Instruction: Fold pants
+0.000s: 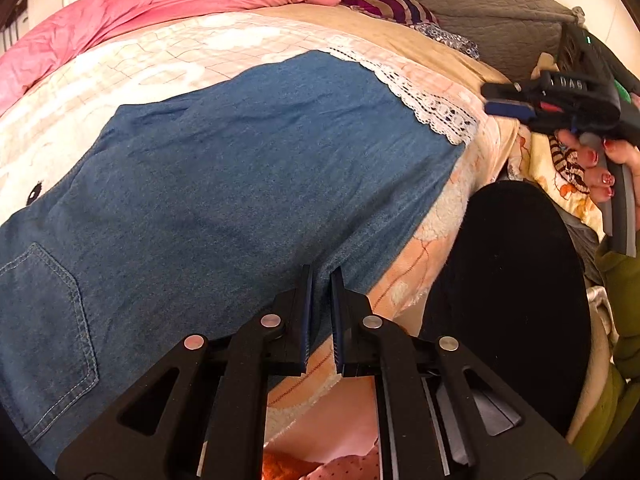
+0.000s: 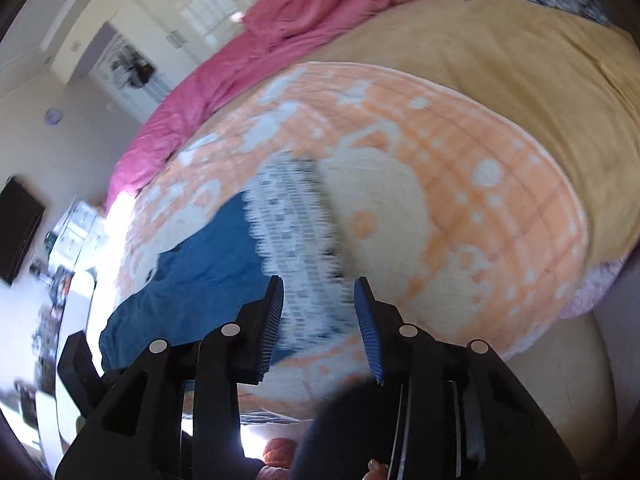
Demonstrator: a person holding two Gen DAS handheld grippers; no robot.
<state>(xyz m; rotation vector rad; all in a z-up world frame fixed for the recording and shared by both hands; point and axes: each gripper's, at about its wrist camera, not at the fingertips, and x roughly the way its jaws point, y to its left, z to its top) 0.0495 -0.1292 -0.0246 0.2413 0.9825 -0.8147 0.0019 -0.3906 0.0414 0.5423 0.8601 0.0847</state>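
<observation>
Denim pants lie spread flat on the peach-and-white blanket that covers the bed, back pocket toward the near left, white lace hem at the far right end. The left gripper is pinched tight on the near edge of the denim, a little fold of cloth caught between its closed jaws. Out at the hem, the right gripper hangs just above the lace trim with its jaws partly apart and nothing between them; the hand holding it shows beside the bed edge. It looks like a fold has just been laid and the hem end let go. Next up, by my read: take a fresh hold of the hem, then carry that end across toward the pocket side, both edges lifting together so the denim doesn't bunch. Pink bedding sits well clear.
</observation>
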